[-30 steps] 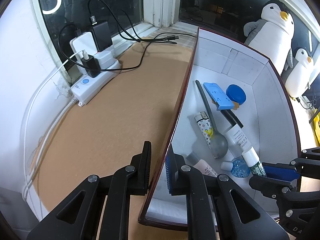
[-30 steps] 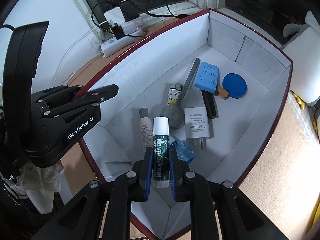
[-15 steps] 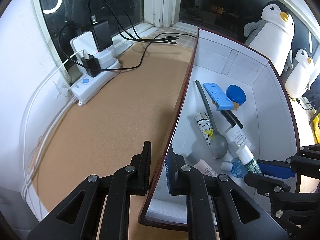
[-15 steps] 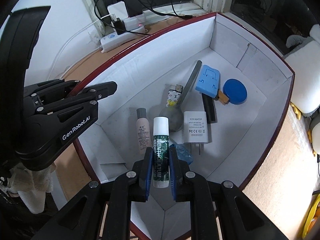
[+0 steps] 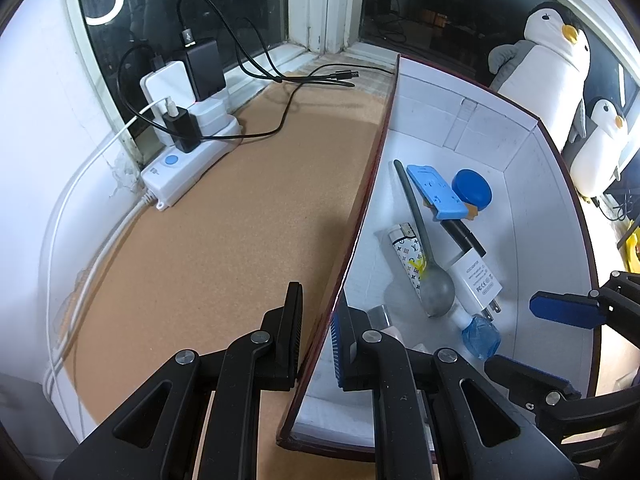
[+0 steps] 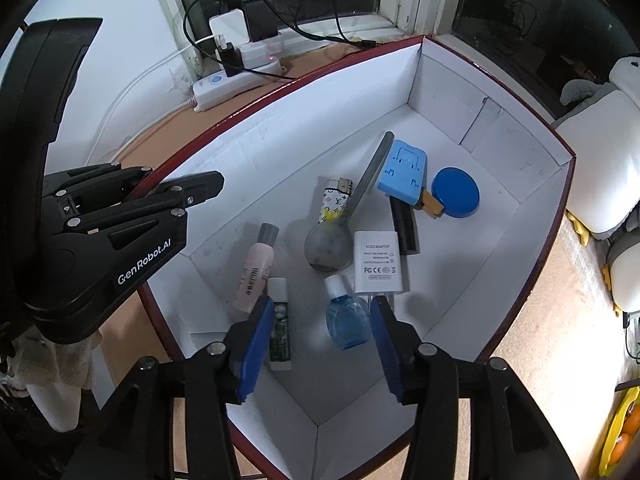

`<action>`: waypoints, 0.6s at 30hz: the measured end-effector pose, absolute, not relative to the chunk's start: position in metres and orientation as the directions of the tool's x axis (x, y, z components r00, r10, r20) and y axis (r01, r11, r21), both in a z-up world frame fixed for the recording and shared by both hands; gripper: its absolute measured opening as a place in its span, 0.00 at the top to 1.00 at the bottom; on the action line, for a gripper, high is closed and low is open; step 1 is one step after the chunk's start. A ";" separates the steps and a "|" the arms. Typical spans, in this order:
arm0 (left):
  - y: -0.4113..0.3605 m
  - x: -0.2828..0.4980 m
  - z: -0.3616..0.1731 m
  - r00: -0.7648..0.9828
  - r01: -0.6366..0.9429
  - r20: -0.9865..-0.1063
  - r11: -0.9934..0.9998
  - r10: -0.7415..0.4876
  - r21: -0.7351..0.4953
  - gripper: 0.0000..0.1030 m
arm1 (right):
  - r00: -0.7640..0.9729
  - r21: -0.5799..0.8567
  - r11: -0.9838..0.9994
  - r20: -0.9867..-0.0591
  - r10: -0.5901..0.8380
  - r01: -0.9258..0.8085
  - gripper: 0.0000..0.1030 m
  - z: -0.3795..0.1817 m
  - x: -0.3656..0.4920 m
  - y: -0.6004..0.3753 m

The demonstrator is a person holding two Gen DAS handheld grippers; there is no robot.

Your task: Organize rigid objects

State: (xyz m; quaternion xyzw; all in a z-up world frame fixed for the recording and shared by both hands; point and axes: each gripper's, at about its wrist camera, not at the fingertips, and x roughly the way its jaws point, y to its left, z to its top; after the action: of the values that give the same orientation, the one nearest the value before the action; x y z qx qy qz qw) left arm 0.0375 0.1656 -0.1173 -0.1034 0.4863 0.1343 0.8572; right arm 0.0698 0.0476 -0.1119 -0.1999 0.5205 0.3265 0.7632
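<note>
Your right gripper has just been opening, and the lip balm tube it pinched a second ago now lies loose on the box floor, just inside the left blue pad, with nothing pressing on it. Your left gripper is clenched on the box wall, one finger outside and one inside.

You are working over a large white-lined box with a dark red rim, sitting on a brown tabletop. Inside it, from bigger to smaller, lie a grey spoon, a blue phone stand, a round blue lid, a white power adapter, a pink tube, a patterned lighter and a small blue bottle between your right gripper's spread fingers.
</note>
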 end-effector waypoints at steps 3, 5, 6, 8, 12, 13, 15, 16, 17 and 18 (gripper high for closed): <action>0.165 0.037 -0.116 0.490 -0.329 -0.862 0.943 0.132 -0.043 0.87 | 0.247 0.045 0.713 -0.921 0.300 -0.700 0.54 -0.109 0.070 0.045; 0.165 0.036 -0.115 0.491 -0.329 -0.861 0.943 0.134 -0.041 0.87 | 0.254 0.045 0.717 -0.919 0.303 -0.695 0.54 -0.107 0.069 0.044; 0.166 0.035 -0.115 0.492 -0.329 -0.860 0.943 0.133 -0.042 0.87 | 0.259 0.045 0.721 -0.916 0.306 -0.692 0.54 -0.105 0.068 0.042; 0.165 0.035 -0.112 0.496 -0.328 -0.858 0.944 0.134 -0.041 0.86 | 0.270 0.045 0.725 -0.911 0.312 -0.687 0.54 -0.101 0.066 0.039; 0.164 0.032 -0.103 0.514 -0.324 -0.845 0.946 0.147 -0.033 0.84 | 0.295 0.044 0.736 -0.898 0.325 -0.676 0.50 -0.092 0.061 0.033; 0.163 0.032 -0.102 0.518 -0.322 -0.843 0.946 0.150 -0.030 0.84 | 0.303 0.042 0.738 -0.895 0.327 -0.674 0.50 -0.090 0.060 0.032; 0.160 0.030 -0.098 0.524 -0.317 -0.838 0.948 0.154 -0.025 0.84 | 0.320 0.037 0.744 -0.887 0.332 -0.668 0.50 -0.084 0.056 0.028; 0.159 0.029 -0.096 0.526 -0.315 -0.836 0.949 0.155 -0.022 0.84 | 0.329 0.034 0.746 -0.883 0.334 -0.665 0.49 -0.082 0.054 0.026; 0.158 0.029 -0.094 0.529 -0.314 -0.834 0.949 0.157 -0.020 0.84 | 0.335 0.032 0.747 -0.880 0.336 -0.664 0.49 -0.079 0.053 0.024; 0.157 0.028 -0.092 0.531 -0.312 -0.832 0.950 0.158 -0.019 0.84 | 0.344 0.031 0.750 -0.876 0.339 -0.661 0.48 -0.076 0.051 0.022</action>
State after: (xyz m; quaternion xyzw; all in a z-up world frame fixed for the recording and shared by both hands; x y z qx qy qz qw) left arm 0.0277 0.1567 -0.0921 -0.0830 0.4648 0.1350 0.8711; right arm 0.0513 0.0220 -0.0765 -0.1674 0.4806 0.3116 0.8025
